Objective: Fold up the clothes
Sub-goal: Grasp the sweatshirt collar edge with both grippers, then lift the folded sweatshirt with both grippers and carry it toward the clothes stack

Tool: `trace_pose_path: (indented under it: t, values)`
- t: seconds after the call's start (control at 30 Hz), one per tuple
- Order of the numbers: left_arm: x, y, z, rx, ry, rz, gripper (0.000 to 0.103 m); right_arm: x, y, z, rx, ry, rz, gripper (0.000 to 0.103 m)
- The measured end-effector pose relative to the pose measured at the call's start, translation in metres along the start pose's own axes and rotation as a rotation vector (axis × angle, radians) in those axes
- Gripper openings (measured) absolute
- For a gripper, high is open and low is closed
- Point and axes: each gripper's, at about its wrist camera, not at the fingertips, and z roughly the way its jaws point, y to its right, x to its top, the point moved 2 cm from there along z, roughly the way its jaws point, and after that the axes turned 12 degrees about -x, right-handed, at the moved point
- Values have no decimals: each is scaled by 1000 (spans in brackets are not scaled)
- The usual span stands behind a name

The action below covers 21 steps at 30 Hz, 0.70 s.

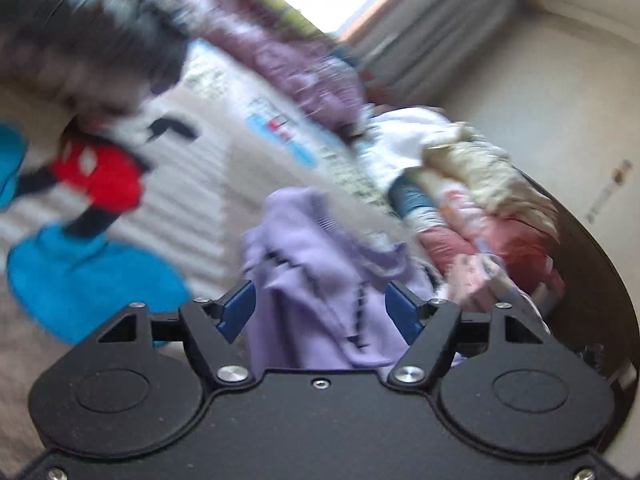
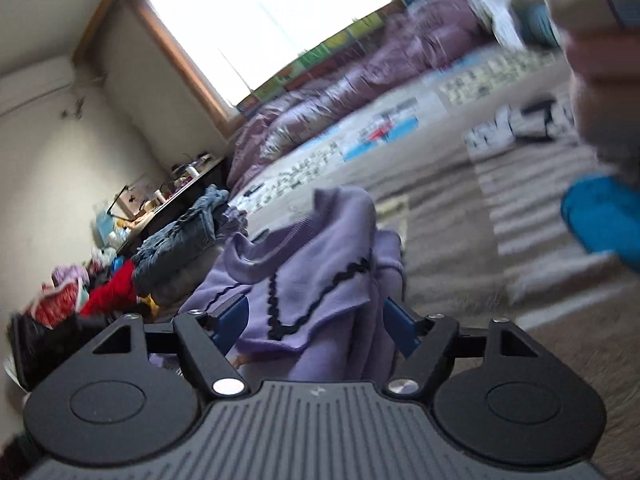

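Left wrist view shows the left gripper (image 1: 322,312) with its blue pads (image 1: 236,314) spread wide, and a lilac garment (image 1: 316,276) with black zigzag trim bunched between them; the cloth fills the gap, but whether either pad presses on it I cannot tell through the blur. Just ahead of the fingers the garment lies heaped on a striped blanket (image 1: 192,184) printed with a cartoon mouse in red shorts. Ahead and to the right of this gripper sits a stack of folded clothes (image 1: 472,208) in cream, pink and teal. From the right wrist, the right gripper (image 2: 316,322) also stands wide, the same lilac garment (image 2: 320,260) rising in a crumpled peak between and just beyond its fingers, its edges lying close to both pads. Off to that gripper's left, well apart, lies a heap of denim (image 2: 180,236) and a jumble of red and dark clothes (image 2: 92,300). Far ahead, a purple quilt (image 2: 360,76) runs under a bright window (image 2: 264,20).
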Motion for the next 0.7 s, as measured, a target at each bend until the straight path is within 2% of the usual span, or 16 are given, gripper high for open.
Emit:
trace_pose_path:
  t: [0.1, 0.2, 0.37, 0.4, 0.47, 0.53, 0.63, 0.7]
  values:
    - [-3, -7, 11, -19, -49, -69, 72, -4, 14, 24, -10, -99, 83, 78]
    - [-11, -15, 18, 32, -82, -105, 73, -2, 21, 37, 24, -133, 125, 82]
    - [-10, -18, 20, 19, -73, -157, 73, 0, 18, 52, 41, -156, 118, 82]
    - [-10, -17, 21, 20, -76, -157, 73, -1, 16, 54, 35, -154, 109, 82]
    - [-10, -16, 24, 27, -81, -160, 73, -2, 12, 57, 24, -150, 90, 72]
    - [-11, -15, 28, 29, -81, -168, 73, -2, 9, 58, 24, -157, 79, 69]
    - [-11, -14, 27, 12, -95, -198, 68, -1, 14, 52, 37, -185, 129, 63]
    - [-10, -18, 23, -1, -105, -237, 68, -1, 23, 41, 48, -182, 189, 65]
